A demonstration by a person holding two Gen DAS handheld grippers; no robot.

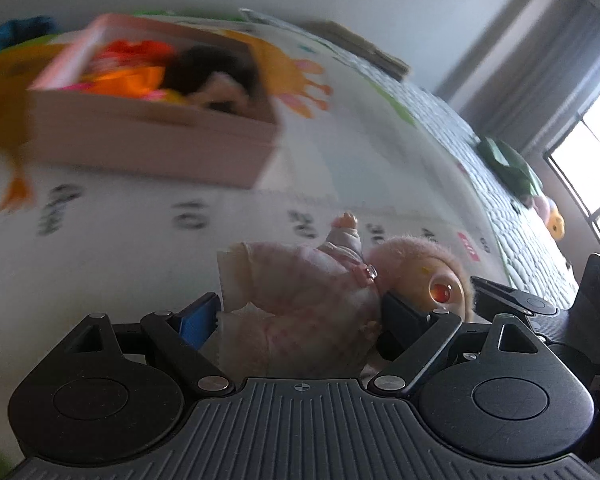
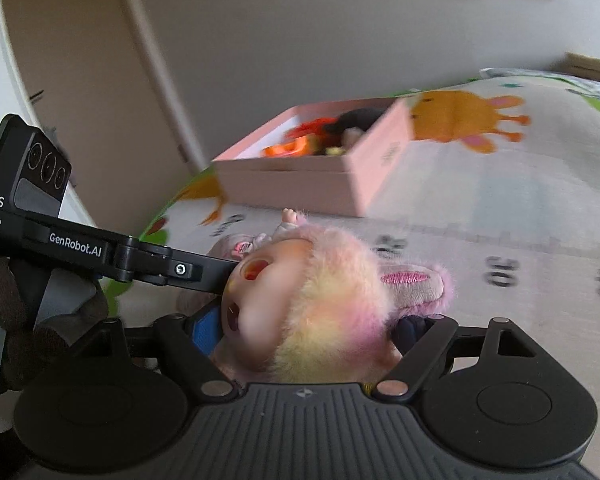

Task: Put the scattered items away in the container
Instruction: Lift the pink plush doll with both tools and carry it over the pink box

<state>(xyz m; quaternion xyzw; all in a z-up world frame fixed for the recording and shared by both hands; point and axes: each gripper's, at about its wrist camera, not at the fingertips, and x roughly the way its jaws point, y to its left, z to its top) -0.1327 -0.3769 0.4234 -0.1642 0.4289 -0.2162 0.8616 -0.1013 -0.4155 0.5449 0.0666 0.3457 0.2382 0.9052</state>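
We held the doll (image 1: 300, 300) clamped between both grippers, left (image 1: 300, 320) on its body, right (image 2: 304, 328) on its head; ahead, the box (image 2: 340, 184) already held toys, while beyond lay strays (image 1: 512, 172).

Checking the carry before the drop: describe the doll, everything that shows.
The doll is a soft toy with fluffy pink-and-yellow hair, a plush pink ear, a smooth plastic-looking face with reddish eyes and a pink checked outfit. It lies sideways, lifted off the play mat, one small hand raised. The left gripper clamps its body, the right gripper its head. The pink box lies beyond it, apart.
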